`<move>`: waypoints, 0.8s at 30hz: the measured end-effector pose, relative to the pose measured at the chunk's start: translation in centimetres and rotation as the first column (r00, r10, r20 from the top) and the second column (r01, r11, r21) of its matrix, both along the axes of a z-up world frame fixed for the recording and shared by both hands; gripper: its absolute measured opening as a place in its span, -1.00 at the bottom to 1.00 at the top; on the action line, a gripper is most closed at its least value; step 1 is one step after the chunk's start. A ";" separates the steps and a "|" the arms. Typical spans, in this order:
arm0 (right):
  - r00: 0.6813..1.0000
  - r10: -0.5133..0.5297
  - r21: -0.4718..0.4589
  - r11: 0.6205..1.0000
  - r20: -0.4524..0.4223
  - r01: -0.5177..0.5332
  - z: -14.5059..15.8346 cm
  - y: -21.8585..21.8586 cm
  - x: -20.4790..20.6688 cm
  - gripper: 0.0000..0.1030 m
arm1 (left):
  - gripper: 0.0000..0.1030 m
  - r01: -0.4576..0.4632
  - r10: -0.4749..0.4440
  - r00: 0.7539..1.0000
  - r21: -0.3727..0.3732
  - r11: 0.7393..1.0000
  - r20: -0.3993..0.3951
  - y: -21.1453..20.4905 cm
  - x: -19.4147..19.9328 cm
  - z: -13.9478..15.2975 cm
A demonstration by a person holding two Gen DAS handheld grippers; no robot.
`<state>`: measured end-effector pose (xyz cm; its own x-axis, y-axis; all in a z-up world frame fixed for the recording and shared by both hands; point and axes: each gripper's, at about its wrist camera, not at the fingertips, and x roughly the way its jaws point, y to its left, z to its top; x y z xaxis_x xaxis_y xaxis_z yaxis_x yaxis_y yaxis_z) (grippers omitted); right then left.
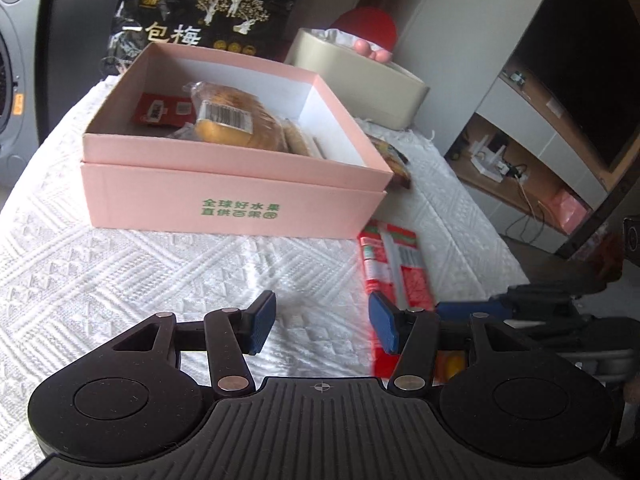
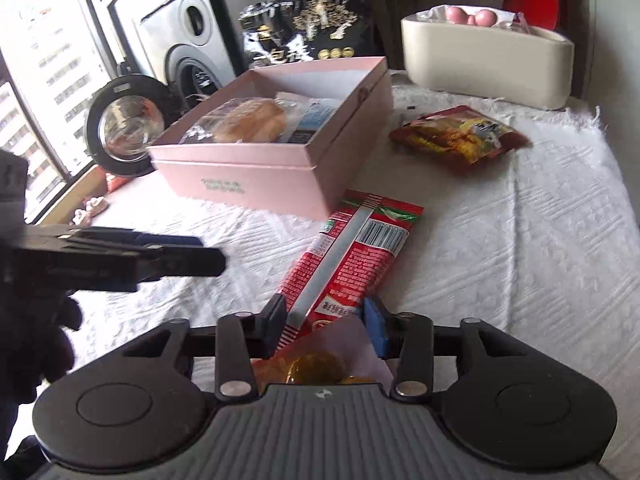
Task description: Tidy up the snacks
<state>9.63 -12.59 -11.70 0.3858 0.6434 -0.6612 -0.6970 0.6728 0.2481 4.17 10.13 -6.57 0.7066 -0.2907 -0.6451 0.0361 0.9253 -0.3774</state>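
Note:
A long red snack packet [image 2: 352,256] lies on the white cloth in front of the pink open box [image 2: 260,184]. My right gripper [image 2: 325,322] is shut on its near end, which crumples up between the blue pads. In the box [image 1: 236,200] lie a wrapped bread [image 1: 236,120] and a small red packet [image 1: 160,110]. My left gripper [image 1: 323,328] is open over bare cloth, just left of the red snack packet [image 1: 396,272], with nothing between its fingers. In the right wrist view the left gripper [image 2: 176,258] reaches in from the left.
A reddish-brown snack bag [image 2: 460,136] lies right of the box. Behind it stand a black bag [image 2: 312,28] and a cream container [image 2: 480,64]. A washing machine [image 2: 188,40] is at the far left. The table's right edge drops toward a TV shelf [image 1: 520,152].

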 end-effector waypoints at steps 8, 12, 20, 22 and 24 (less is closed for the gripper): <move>0.991 0.054 -0.056 0.997 0.122 -0.047 0.0 -0.2 -4.6 0.46 | 0.10 0.041 -0.043 0.999 0.059 0.997 0.031 -1.8 -0.8 1.4; 0.988 0.003 -0.125 0.992 0.154 0.017 -0.8 -2.7 -5.6 0.49 | 0.10 0.056 -0.058 0.998 0.076 0.995 0.019 -2.6 -0.6 1.2; 0.937 -0.195 -0.154 0.957 0.291 0.247 -1.5 -7.1 -5.4 0.57 | 0.10 0.106 -0.108 0.994 0.169 0.980 0.000 -6.2 0.8 0.8; 0.924 -0.251 -0.143 0.943 0.289 0.301 -1.8 -7.7 -4.5 0.59 | 0.10 0.117 -0.120 0.993 0.201 0.972 0.000 -7.2 1.2 0.8; 0.926 -0.284 -0.106 0.942 0.249 0.317 -2.1 -8.4 -3.8 0.61 | 0.10 0.138 -0.143 0.990 0.228 0.964 0.003 -8.2 1.7 0.8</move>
<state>5.85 -20.94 -13.83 0.6966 0.3796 -0.6088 -0.4827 0.8758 -0.0063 5.85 1.96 -5.73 0.6823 -0.2359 -0.6920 0.1770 0.9717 -0.1567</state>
